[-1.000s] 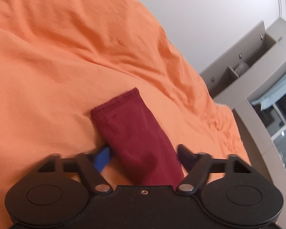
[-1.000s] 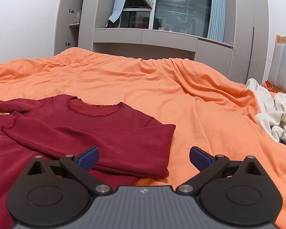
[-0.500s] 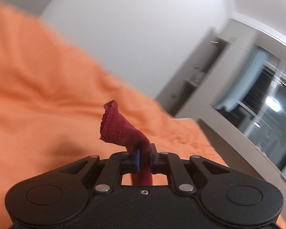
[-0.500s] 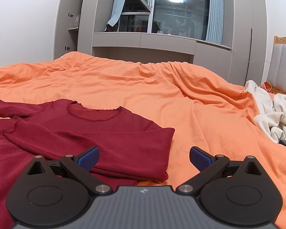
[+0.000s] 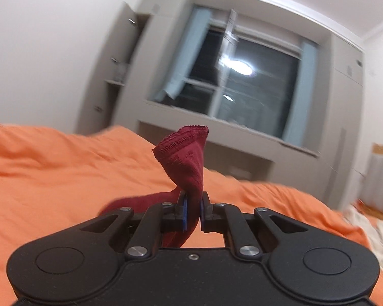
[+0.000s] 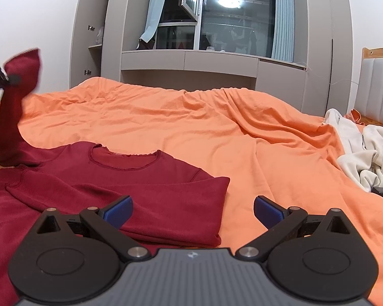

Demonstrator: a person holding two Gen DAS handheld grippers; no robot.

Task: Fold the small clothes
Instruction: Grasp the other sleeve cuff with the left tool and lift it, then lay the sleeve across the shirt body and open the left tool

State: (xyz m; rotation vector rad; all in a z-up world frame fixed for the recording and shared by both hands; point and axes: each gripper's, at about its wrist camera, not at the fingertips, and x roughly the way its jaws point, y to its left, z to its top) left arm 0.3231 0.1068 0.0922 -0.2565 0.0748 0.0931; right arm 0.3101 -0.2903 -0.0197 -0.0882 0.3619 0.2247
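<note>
A dark red long-sleeved top (image 6: 145, 178) lies flat on the orange bedspread (image 6: 217, 132), one sleeve folded across its chest. My left gripper (image 5: 193, 210) is shut on the other sleeve (image 5: 189, 158) near its cuff, which sticks up past the pads. In the right wrist view that sleeve (image 6: 10, 107) is lifted off the bed at the far left, with the left gripper (image 6: 5, 77) at its top. My right gripper (image 6: 192, 210) hovers open just above the top's right edge, nothing between its fingers.
A heap of cream clothes (image 6: 362, 153) lies at the bed's right side beside a padded headboard (image 6: 378, 86). Grey cabinets and a dark window (image 6: 232, 17) stand behind the bed. Bare orange bedspread stretches beyond the top.
My left gripper shut on the sleeve that lay flat on the bed, then lifted it and swung round toward the window. The right gripper has stayed put and open.
</note>
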